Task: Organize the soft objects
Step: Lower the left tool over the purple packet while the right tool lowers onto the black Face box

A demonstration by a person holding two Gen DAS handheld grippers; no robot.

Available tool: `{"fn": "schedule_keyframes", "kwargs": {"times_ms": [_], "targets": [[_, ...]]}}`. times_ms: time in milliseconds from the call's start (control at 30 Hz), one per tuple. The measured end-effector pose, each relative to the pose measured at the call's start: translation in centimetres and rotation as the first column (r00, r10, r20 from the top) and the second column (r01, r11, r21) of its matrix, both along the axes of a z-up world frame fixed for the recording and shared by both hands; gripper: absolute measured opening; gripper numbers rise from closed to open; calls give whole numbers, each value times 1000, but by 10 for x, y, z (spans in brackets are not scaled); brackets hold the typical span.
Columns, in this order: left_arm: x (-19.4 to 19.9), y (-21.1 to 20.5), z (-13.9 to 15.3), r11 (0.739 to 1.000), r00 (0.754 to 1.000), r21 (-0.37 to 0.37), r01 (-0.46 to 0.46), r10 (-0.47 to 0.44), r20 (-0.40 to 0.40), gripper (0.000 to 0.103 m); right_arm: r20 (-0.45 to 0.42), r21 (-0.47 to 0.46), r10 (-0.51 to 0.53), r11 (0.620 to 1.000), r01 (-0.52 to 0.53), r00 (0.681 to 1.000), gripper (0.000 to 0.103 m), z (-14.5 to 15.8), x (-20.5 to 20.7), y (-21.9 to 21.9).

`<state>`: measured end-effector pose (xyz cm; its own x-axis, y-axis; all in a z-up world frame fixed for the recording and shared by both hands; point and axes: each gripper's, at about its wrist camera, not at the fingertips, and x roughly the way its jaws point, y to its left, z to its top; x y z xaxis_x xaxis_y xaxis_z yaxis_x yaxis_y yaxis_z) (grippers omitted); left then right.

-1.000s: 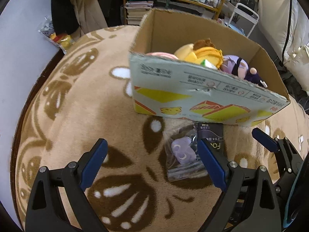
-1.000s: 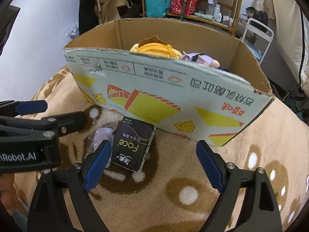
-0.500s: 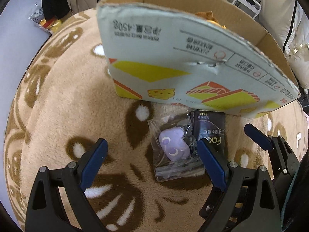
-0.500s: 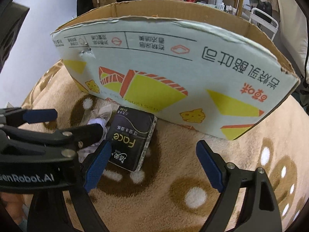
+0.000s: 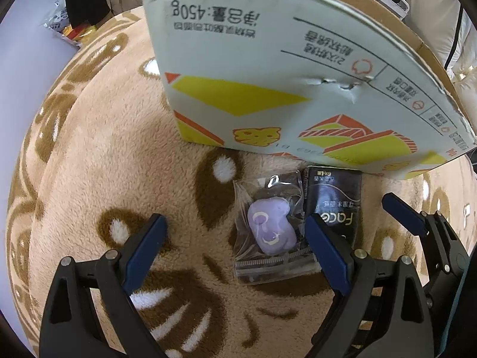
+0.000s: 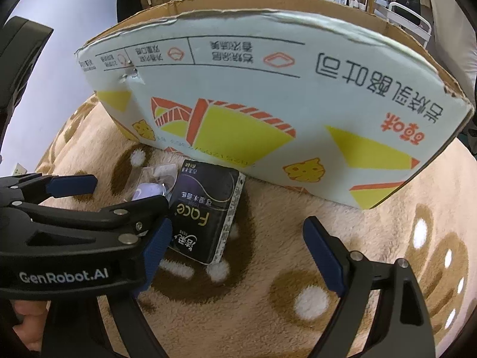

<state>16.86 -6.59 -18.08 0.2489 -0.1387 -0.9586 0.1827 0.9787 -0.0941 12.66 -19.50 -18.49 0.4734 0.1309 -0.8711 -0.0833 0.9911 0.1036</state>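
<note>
- Two black grippers with blue pads hang over a tan plush blanket patterned with brown and white marks, both pointing steeply down in front of a printed cardboard box, pale green with yellow and orange shapes, which serves as the landmark here.
- Left gripper: jaws spread wide, nothing between the pads, hovering over the blanket in front of the box's left part; its right pad sits over the near edge of the clear bag.
- Clear plastic zip bag holding a small lilac soft toy: it lies flat on the blanket just in front of the box, toward the box's left half in the right wrist view.
- Black rectangular tissue pack printed "Face": it lies flat immediately to the right of the bag, touching or nearly touching it, its far end close against the box's base.
- Right gripper: jaws also wide apart and empty, hovering in front of the box's middle, its left pad just over the tissue pack's near corner.
- The box's inside is hidden in both views.
</note>
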Motion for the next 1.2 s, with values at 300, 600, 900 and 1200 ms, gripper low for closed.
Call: {"fn": "schedule_keyframes", "kwargs": {"times_ms": [300,600,900,1200], "targets": [[5,3,-7,1000,1000,14,-14,14,-6,93,-17,36,-5,999,6,1000,94,-8,0,12],[11,6,-11,1000,1000,19,-13,14,-15,93,3,-1,10,1000,-10,1000,94,-10,-1,18],[10,10,-13,1000,1000,19,-12,12,-16,93,-9,-15,29,999,-30,1000,94,-10,-5,28],[10,2,-11,1000,1000,22,-9,10,-19,93,-5,-33,37,999,-37,999,92,-9,-8,34]]}}
